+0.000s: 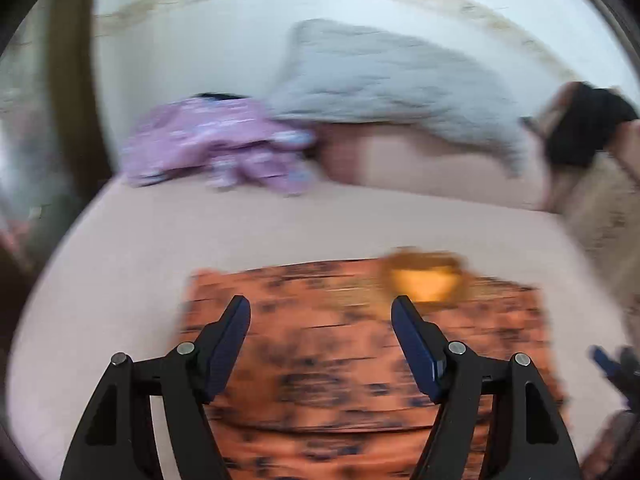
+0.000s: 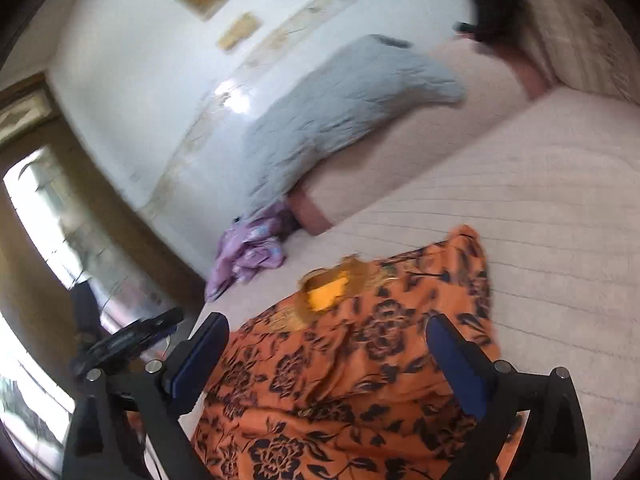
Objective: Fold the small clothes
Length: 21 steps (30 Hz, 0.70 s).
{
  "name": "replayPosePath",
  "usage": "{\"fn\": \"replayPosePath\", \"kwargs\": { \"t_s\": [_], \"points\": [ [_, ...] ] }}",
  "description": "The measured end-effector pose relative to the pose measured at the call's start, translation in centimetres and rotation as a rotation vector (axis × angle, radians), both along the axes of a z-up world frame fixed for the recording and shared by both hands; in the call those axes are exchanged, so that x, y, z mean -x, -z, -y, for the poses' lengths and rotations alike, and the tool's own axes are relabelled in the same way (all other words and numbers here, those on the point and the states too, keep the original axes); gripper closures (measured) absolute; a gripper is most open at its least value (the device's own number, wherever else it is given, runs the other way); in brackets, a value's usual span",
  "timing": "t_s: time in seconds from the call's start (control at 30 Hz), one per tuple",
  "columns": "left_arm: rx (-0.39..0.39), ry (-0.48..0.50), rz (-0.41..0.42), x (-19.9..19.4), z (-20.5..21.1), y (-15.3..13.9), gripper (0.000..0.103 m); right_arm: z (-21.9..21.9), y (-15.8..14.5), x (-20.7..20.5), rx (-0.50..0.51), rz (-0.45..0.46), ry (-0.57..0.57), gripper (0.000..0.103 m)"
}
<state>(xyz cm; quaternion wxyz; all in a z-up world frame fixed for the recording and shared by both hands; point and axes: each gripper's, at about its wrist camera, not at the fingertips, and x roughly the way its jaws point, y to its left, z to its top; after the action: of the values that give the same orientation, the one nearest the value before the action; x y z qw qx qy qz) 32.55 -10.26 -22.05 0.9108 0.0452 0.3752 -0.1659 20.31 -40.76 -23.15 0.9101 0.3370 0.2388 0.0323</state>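
Right now you are holding both grippers, left gripper (image 1: 321,308) and right gripper (image 2: 328,328), over one orange dress (image 2: 340,380) lying near on the bed (image 2: 560,200), jaws apart and empty. Try pinching opposite edges evenly before folding. One purple garment (image 1: 216,148) is waiting far left.

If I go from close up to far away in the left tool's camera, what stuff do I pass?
left tool → orange flowered garment → bare pink bed cover → crumpled purple garment → grey quilted pillow → white wall
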Motion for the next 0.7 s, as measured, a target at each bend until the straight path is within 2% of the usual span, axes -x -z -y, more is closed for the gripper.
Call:
{"fn": "replayPosePath", "kwargs": {
  "t_s": [0.07,0.13,0.17,0.2,0.23,0.37,0.5,0.67,0.7],
  "points": [
    [-0.044,-0.079,-0.008,-0.7,-2.5,1.6,0.029,-0.4,1.0,-1.4,-0.076,-0.045,-0.067,0.005],
    [-0.08,-0.161,-0.069,-2.1,-4.5,3.8,0.029,-0.6,2.3,-3.0,-0.136,-0.11,-0.089,0.02],
    [-0.079,-0.184,-0.085,-2.7,-5.2,4.4,0.029,-0.8,3.0,-4.0,-0.156,-0.136,-0.112,0.026],
    [-0.074,-0.211,-0.102,-3.3,-6.0,5.1,0.029,-1.2,3.7,-5.4,-0.16,-0.174,-0.134,0.038],
    [-0.069,-0.227,-0.116,-3.7,-6.6,5.5,0.029,-1.6,4.3,-6.0,-0.161,-0.199,-0.142,0.044],
    [-0.085,-0.22,-0.111,-4.4,-6.9,6.3,0.029,-2.4,7.0,-9.4,-0.208,-0.303,-0.121,0.047],
    [-0.089,-0.196,-0.155,-5.2,-6.4,7.5,0.029,-3.1,9.3,-10.8,-0.184,-0.408,-0.066,0.047],
    [-0.113,-0.165,-0.168,-5.4,-5.3,8.1,0.029,-3.9,9.9,-11.9,-0.2,-0.423,-0.054,0.047],
    [-0.114,-0.163,-0.172,-5.4,-5.2,8.2,0.029,-4.4,10.0,-12.5,-0.198,-0.433,-0.064,0.051]
  ]
}}
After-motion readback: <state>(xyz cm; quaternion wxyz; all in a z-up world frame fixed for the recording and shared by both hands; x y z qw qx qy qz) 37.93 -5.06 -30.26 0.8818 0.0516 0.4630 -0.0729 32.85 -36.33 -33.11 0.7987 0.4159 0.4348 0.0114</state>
